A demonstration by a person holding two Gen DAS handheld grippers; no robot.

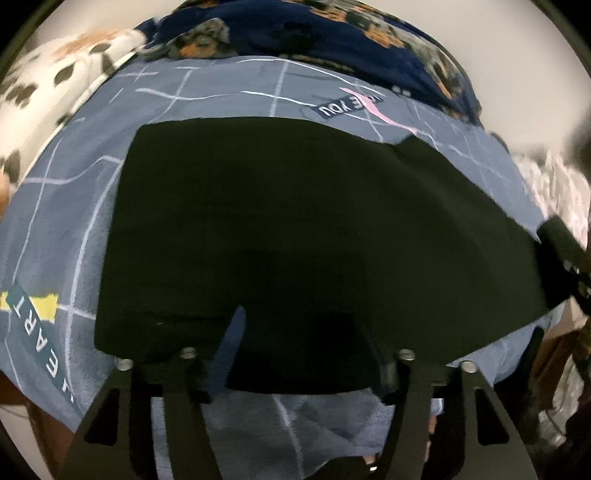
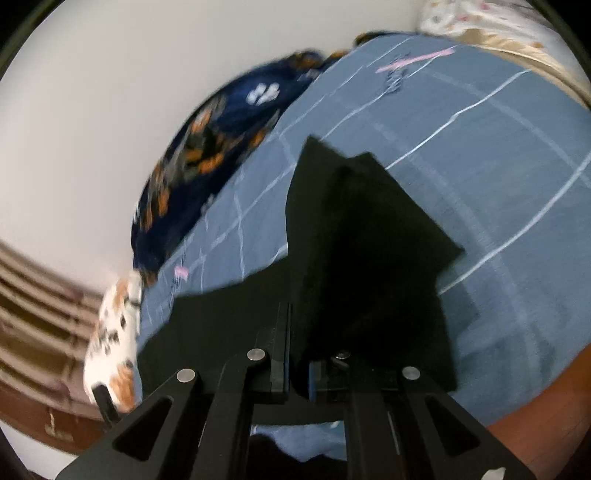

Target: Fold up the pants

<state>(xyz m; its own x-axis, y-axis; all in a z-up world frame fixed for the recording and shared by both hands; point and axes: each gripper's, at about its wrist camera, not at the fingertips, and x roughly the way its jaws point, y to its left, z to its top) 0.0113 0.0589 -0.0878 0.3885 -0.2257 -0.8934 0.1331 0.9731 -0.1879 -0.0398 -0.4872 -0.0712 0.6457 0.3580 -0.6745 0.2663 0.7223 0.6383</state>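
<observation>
One pair of black pants (image 1: 295,221) spread on a blue grid-lined bed sheet (image 1: 74,229).
Right gripper (image 2: 297,369): fingers pinched tight on a lifted flap of the cloth. Left gripper (image 1: 306,362): fingers apart over the near hem, pressing nothing. Navy patterned blanket (image 1: 332,33) bunched beyond.

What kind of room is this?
Most likely a bedroom: the pants lie on a bed with a blue-grey grid sheet, a navy patterned blanket is bunched against a plain wall, and a spotted white pillow sits beside it.
</observation>
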